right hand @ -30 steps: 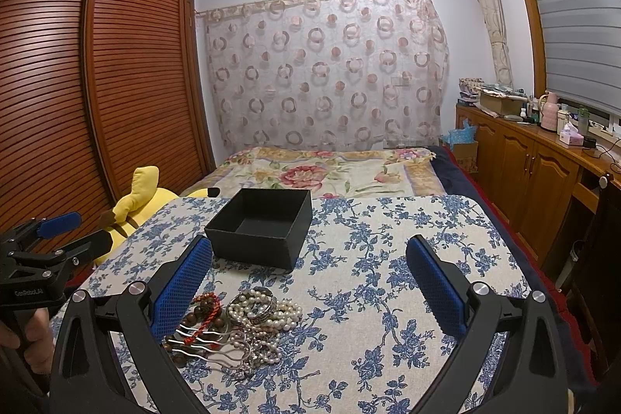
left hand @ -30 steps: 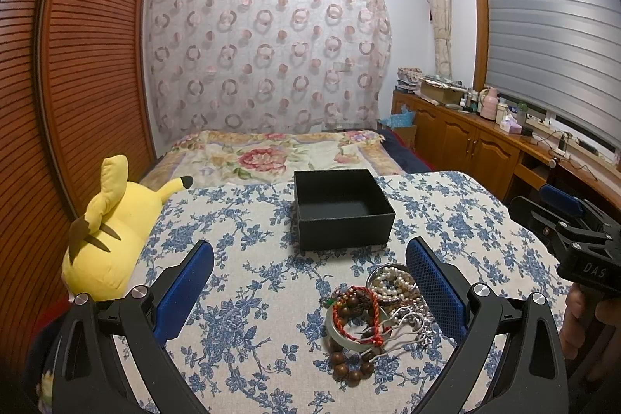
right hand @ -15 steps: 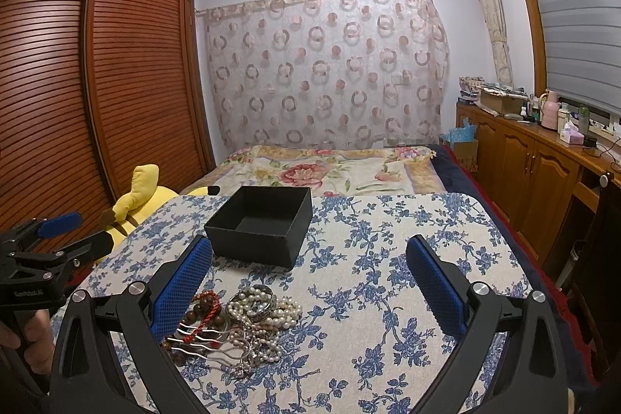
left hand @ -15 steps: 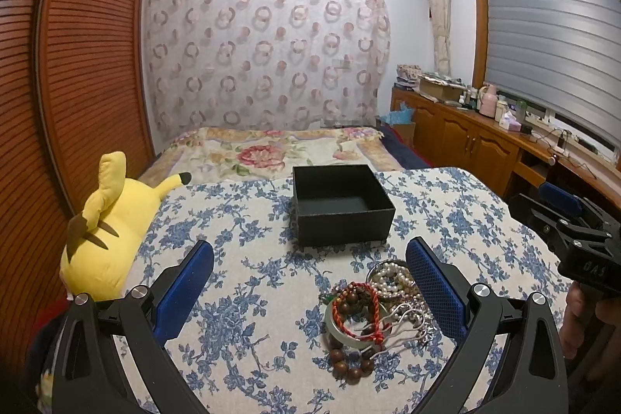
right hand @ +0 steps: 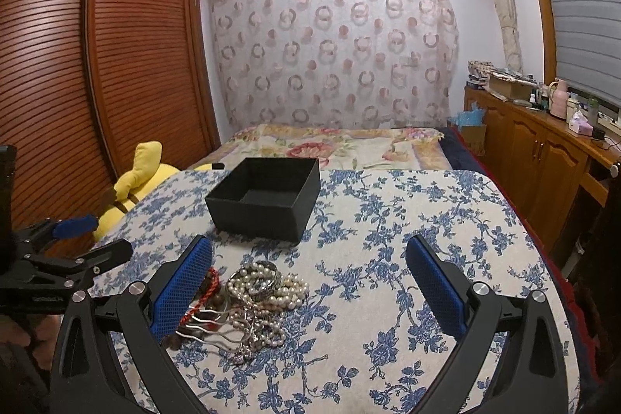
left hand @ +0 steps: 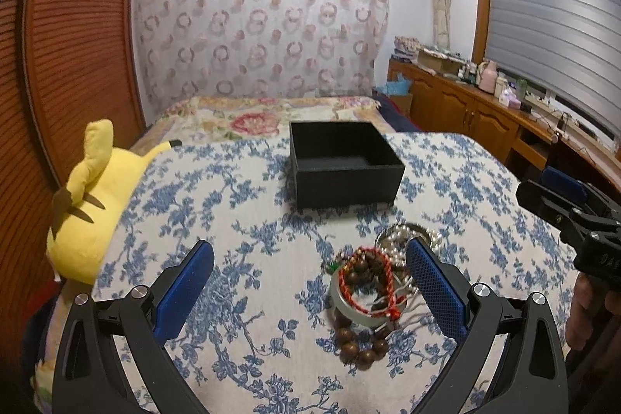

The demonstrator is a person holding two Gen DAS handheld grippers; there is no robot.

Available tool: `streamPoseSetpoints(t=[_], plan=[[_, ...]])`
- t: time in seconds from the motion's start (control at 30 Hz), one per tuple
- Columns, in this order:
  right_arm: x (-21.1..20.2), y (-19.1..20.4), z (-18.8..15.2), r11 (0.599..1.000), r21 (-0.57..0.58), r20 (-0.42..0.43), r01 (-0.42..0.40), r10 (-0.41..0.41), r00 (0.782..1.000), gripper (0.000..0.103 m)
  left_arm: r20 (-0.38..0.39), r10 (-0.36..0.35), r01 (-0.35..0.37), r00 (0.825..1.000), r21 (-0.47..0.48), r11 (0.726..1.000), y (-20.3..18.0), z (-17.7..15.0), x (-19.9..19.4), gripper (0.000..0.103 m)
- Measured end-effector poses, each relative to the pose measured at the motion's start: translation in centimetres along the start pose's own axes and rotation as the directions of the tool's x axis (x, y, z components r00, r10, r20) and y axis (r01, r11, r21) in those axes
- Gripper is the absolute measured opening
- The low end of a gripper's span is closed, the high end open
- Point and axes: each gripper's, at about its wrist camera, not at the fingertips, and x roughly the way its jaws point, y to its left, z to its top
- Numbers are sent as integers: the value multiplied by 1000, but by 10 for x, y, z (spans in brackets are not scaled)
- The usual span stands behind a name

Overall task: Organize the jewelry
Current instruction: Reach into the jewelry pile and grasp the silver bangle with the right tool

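A heap of jewelry lies on the blue-flowered tablecloth: a brown wooden bead bracelet, a red cord bracelet, a grey bangle and pearl strands. Behind it stands an open black box, also seen in the right wrist view, with nothing visible inside. My left gripper is open, low over the cloth, its right finger beside the heap. My right gripper is open with the heap by its left finger.
A yellow plush toy lies at the table's left edge. A bed is beyond the table, a wooden wardrobe on the left, and a wooden cabinet with bottles along the right wall. A hand holds the right gripper's handle.
Both grippers have moved forward and lower toward the heap; the box and the jewelry appear higher and closer in the views. Both jaws stay open.
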Motion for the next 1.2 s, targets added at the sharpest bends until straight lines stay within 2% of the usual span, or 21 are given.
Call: streamPoseSetpoints(t=[0.2,0.47,0.63,0.9,1.13,1.2], plan=[[9,1,-8,1000,-21,-31,-1,0,1000,99,-56,-22,22,998,-8,1000,6,-11,16,96],[32,-2,-22,996,-42,-126,-78,73,989,71,-140,-66,67,988,4,998,7,-27,35,96],[55,2,-22,986,-74,-197,-146,129,972,65,-169,-70,72,983,8,997,7,-33,42,96],[99,12,-16,972,-69,-312,-226,194,930,41,-182,-70,73,981,7,997,12,-36,44,96],[121,11,-13,968,-23,-370,-248,222,902,24,-180,-74,75,981,1,997,15,-35,44,96],[124,10,-11,971,-24,-376,-237,211,902,20,-180,-74,76,981,1,997,15,-35,43,96]])
